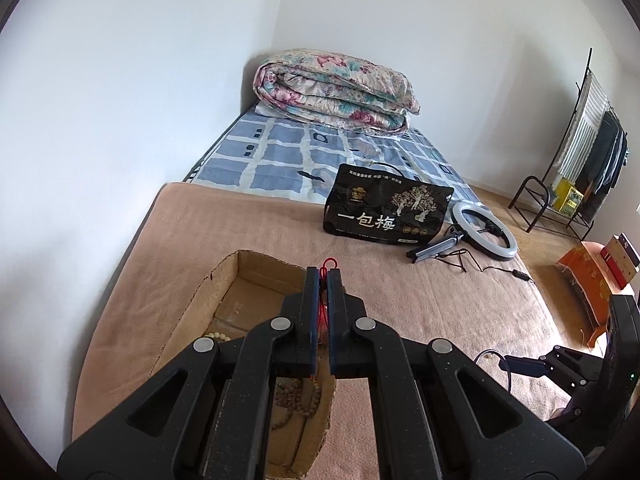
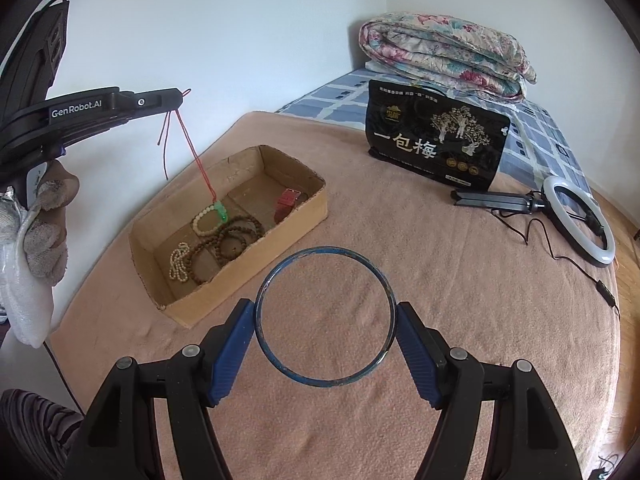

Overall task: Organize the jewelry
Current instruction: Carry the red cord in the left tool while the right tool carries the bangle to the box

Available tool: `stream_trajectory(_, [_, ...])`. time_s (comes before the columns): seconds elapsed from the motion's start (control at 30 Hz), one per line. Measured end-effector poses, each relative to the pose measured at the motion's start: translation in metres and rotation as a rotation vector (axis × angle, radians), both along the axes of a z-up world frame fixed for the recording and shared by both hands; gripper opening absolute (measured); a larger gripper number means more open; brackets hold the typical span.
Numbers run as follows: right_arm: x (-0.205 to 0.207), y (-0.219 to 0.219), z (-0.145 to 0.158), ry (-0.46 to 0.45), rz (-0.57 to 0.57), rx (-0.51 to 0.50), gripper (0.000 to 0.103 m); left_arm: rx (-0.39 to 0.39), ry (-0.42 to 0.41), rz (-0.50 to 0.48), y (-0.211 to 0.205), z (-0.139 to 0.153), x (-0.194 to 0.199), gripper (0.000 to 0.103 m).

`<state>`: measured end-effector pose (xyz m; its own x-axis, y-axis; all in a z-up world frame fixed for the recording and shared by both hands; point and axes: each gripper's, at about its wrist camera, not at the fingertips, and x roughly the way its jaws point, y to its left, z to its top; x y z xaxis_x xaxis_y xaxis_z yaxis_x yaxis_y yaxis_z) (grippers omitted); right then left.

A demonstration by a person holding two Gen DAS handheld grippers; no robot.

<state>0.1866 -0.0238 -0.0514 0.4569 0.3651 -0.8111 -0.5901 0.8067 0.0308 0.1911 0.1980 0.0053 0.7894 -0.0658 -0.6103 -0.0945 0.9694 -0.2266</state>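
Left wrist: I see most of the box (image 1: 224, 280) hidden behind the left gripper (image 1: 323, 276), pinched on one red cord (image 2: 196, 156), pendant (image 2: 220, 211) dangling into box. Right gripper (image 2: 325, 316) clamps one bangle (image 2: 325, 382) above blanket (image 2: 440, 280). Four bead strands inside.

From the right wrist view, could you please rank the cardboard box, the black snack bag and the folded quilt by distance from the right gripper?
1. Cardboard box, nearest the right gripper, ahead and left on the tan blanket.
2. Black snack bag, farther back, right of centre.
3. Folded quilt, farthest, by the wall corner behind the bag.
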Motion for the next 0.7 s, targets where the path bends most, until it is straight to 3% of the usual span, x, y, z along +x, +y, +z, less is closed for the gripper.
stream_trajectory(0.7, [0.012, 0.107, -0.028, 0.040, 0.120, 0.010, 0.073, 0.002, 0.041, 0.039, 0.054, -0.043, 0.048, 0.001])
